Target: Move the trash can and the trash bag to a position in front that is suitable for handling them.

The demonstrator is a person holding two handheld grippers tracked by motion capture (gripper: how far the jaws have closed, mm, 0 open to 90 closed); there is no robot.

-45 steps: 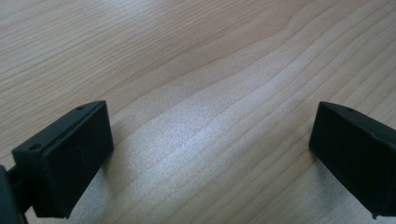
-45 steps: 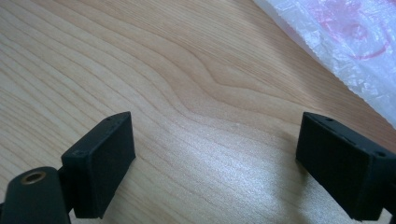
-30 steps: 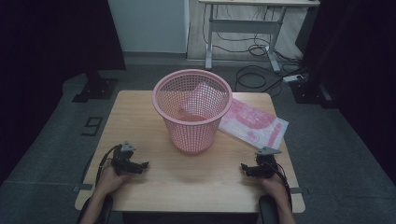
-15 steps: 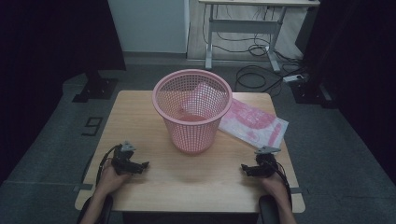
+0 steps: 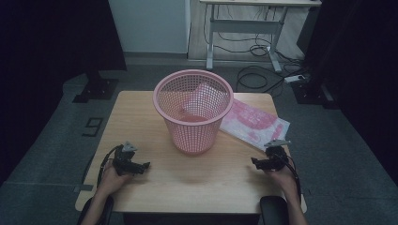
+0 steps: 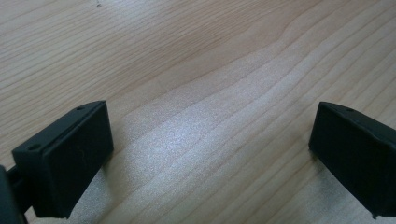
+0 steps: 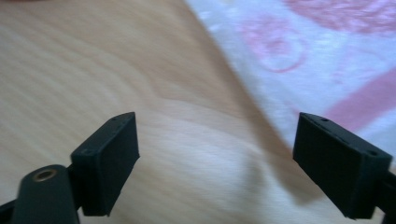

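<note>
Wooden worktop [image 5: 197, 180] work is barely begun: the pink packet [image 5: 254, 123], at two o'clock from the basket [image 5: 193, 110], lies ungrasped, and the left gripper [image 5: 141, 166] and right gripper [image 5: 256, 163] are held agape and empty.

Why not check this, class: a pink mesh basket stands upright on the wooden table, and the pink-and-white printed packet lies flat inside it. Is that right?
Not quite. The pink mesh basket does stand upright on the wooden table, but the pink-and-white printed packet lies flat on the table beside the basket, on its right, not inside it. The high view shows this, and the right gripper view shows the packet's edge resting on the wood.
</note>
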